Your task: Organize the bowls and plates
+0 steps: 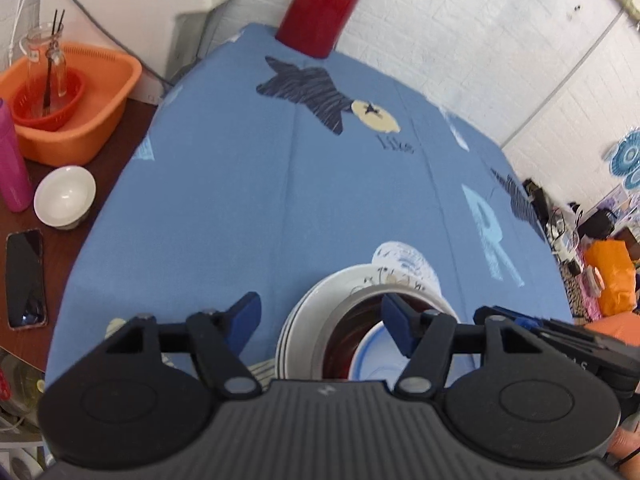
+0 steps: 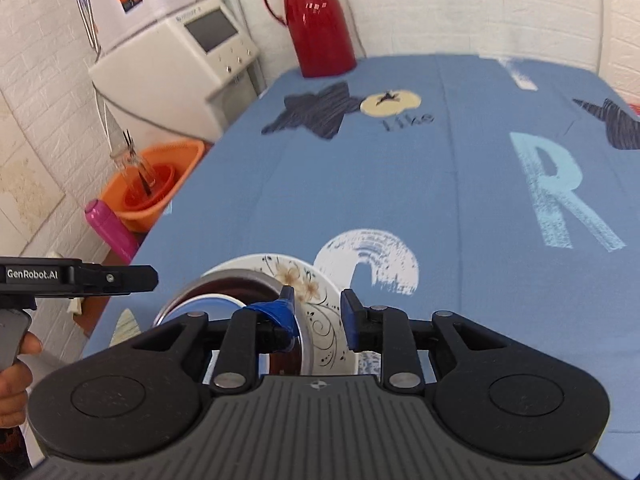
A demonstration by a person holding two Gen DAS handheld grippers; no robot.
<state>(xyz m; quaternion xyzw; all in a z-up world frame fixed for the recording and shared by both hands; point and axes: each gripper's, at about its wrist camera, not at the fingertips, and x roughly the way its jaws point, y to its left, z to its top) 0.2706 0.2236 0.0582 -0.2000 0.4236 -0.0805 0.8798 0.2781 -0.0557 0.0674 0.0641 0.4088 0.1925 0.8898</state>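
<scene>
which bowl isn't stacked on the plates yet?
The plain white bowl, alone on the bare wooden table beside the pink bottle; the others sit nested on the plates.

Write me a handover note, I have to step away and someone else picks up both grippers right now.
Left gripper: jaws open, holding nothing, over the stack's left side.
Right gripper: jaws open, holding nothing, over the stack's right side.
Stack on the blue tablecloth: flowered plates at the bottom, a metal bowl on them, a blue-rimmed white bowl inside that.
Done: these pieces are nested.
Left: one small white bowl sits apart on the brown table beside the orange basin; probably add it to the stack.
</scene>
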